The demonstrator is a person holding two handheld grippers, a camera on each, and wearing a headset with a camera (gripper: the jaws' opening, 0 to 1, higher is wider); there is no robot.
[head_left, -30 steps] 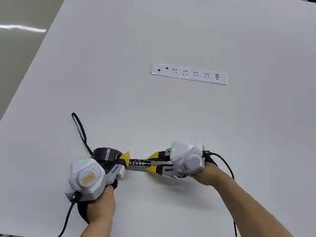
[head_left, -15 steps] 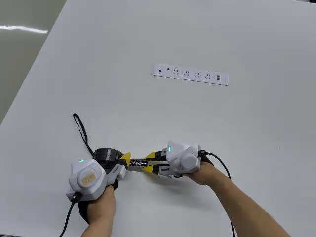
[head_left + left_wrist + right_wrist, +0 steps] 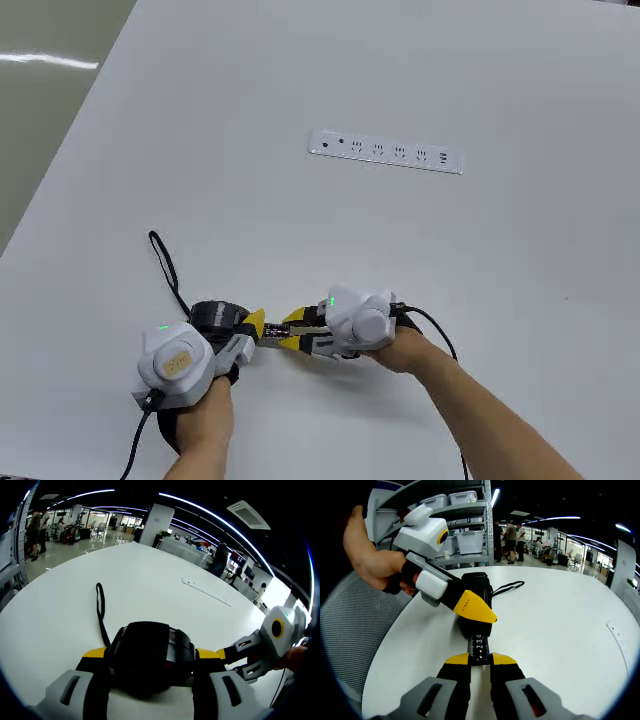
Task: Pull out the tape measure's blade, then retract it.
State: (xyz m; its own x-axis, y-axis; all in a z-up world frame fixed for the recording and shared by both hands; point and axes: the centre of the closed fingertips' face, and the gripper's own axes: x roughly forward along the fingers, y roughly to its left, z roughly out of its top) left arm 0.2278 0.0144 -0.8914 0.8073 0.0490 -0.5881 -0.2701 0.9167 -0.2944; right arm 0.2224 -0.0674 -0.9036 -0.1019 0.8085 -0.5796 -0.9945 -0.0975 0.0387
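Over the last second my right gripper (image 3: 292,329) had slid toward my left gripper (image 3: 245,335), so the bared stretch of narrow, numbered steel blade (image 3: 478,642) between them had shrunk to a short strip. My right fingers were pressed almost together, pinching the blade flat, with the digits 2, 3, 4 showing just ahead of the yellow fingertips (image 3: 457,658). My left fingers were clamped on either side of the chunky black tape measure case (image 3: 150,655), which sat between them on the white tabletop (image 3: 300,220), its black wrist strap (image 3: 165,265) trailing away beyond the fingertips. I judged this to be the retract half, nearly finished. To do it well I needed to feed the blade straight into the mouth of the case, level and untwisted, pacing the spring rather than letting go early, since a snap could whip the blade's end into the case. My left grip had to hold firm so the case did not roll, and I should spread the right fingers only once the blade's end sat close to the mouth
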